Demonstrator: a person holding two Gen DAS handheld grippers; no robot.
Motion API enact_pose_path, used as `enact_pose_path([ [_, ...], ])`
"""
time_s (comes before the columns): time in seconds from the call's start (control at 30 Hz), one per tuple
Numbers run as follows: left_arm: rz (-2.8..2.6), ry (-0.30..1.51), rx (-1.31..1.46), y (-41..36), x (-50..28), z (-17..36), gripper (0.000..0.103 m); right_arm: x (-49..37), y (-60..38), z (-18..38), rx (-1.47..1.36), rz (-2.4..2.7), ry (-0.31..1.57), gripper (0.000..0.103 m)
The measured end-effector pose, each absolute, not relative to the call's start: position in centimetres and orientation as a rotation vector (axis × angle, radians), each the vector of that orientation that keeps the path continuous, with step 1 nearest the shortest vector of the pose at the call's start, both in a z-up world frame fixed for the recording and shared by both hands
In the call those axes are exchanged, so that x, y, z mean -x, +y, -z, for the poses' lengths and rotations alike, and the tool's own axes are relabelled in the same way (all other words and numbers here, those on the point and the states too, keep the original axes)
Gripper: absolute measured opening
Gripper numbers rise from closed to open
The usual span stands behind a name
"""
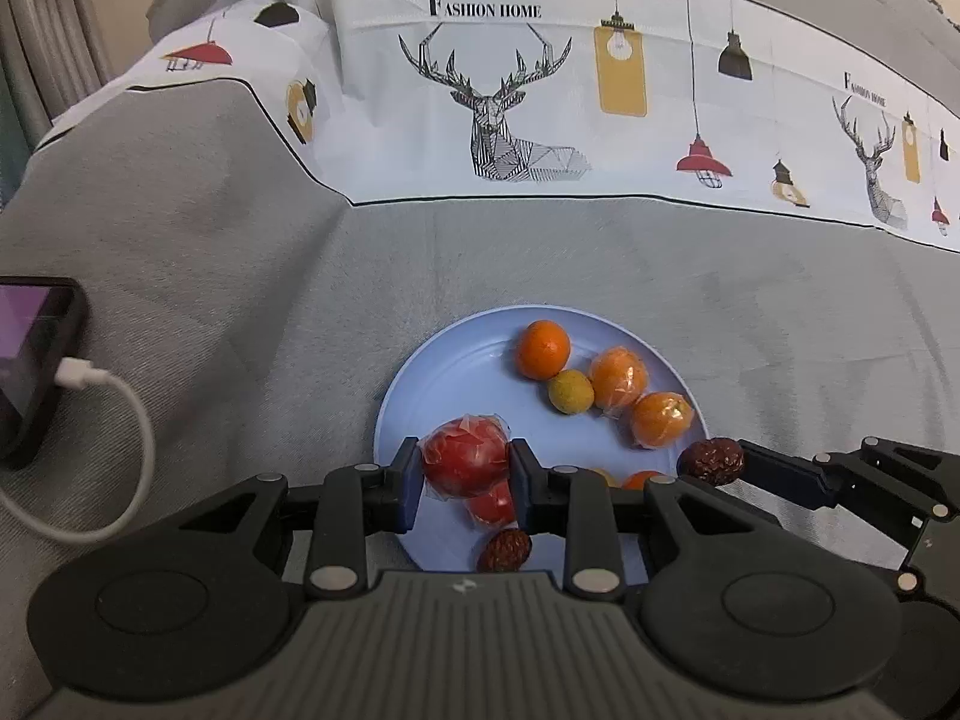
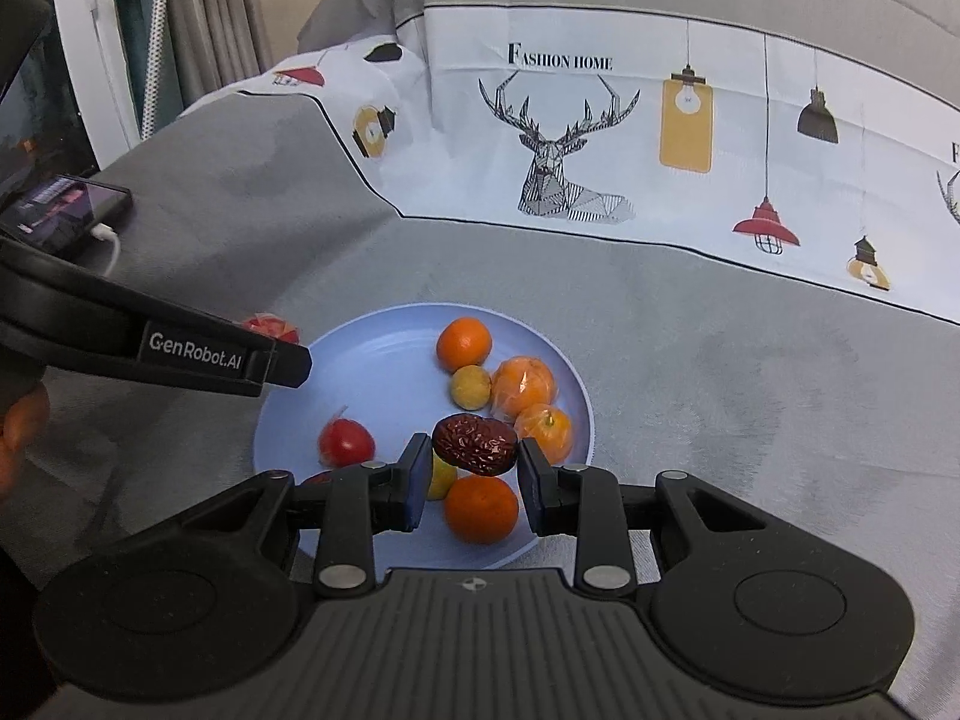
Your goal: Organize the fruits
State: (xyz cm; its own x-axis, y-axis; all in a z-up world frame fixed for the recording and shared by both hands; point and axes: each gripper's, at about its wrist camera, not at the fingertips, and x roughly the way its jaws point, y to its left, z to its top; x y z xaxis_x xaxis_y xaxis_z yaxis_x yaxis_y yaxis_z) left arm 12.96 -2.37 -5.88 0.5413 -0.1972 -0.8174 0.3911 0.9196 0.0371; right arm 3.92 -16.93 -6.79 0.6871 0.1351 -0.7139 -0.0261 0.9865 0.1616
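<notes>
A light blue plate point(image 1: 444, 360) point(image 2: 360, 348) lies on the grey cloth and holds several oranges point(image 1: 543, 350) point(image 2: 463, 343), a small yellow-green fruit point(image 1: 570, 391) point(image 2: 470, 386), a red fruit point(image 2: 346, 443) and a wrinkled red date point(image 1: 504, 549). My left gripper point(image 1: 465, 480) is shut on a plastic-wrapped red fruit point(image 1: 462, 450) just over the plate's near left rim. My right gripper point(image 2: 474, 463) is shut on a dark red date point(image 2: 475, 443) point(image 1: 711, 461) above the plate's near right part. In the right wrist view, one of the left gripper's fingers point(image 2: 282, 367) hides most of the wrapped fruit point(image 2: 270, 327).
A phone point(image 1: 30, 360) point(image 2: 66, 210) with a white cable point(image 1: 120, 420) plugged in lies on the cloth to the left. A white printed band with deer and lamps point(image 1: 498, 120) runs behind the plate. Curtains point(image 2: 204, 12) hang at the far left. A hand point(image 2: 18, 438) shows at the left edge.
</notes>
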Motion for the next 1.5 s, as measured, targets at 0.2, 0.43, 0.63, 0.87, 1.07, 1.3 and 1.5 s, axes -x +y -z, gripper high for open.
enact_pose_path([
  [0.2,0.348,0.952,-0.246,-2.9,-14.2,7.1,0.033,-5.0,-17.0,8.0,-0.144,-0.093,0.829,0.032],
  [0.43,0.355,0.87,-0.246,-3.0,-13.5,6.6,0.103,-6.3,-17.4,8.4,-0.166,-0.096,0.873,0.083],
  [0.63,0.352,0.89,-0.301,-2.8,-11.0,5.7,0.103,-3.1,-17.4,6.8,-0.168,-0.069,0.902,0.098],
  [0.87,0.291,0.955,-0.264,-0.8,-6.6,3.9,0.103,2.5,-16.3,4.1,-0.122,-0.045,0.888,0.102],
  [1.07,0.243,0.941,-0.264,0.8,-3.3,2.3,0.103,5.9,-15.9,2.6,-0.135,0.005,0.837,0.102],
  [1.3,0.219,0.92,-0.264,1.7,-0.8,1.5,0.103,8.1,-15.4,1.2,-0.123,0.028,0.778,0.102],
  [1.5,0.22,0.91,-0.255,1.8,0.2,1.1,0.103,8.9,-15.1,0.7,-0.103,0.032,0.763,0.102],
])
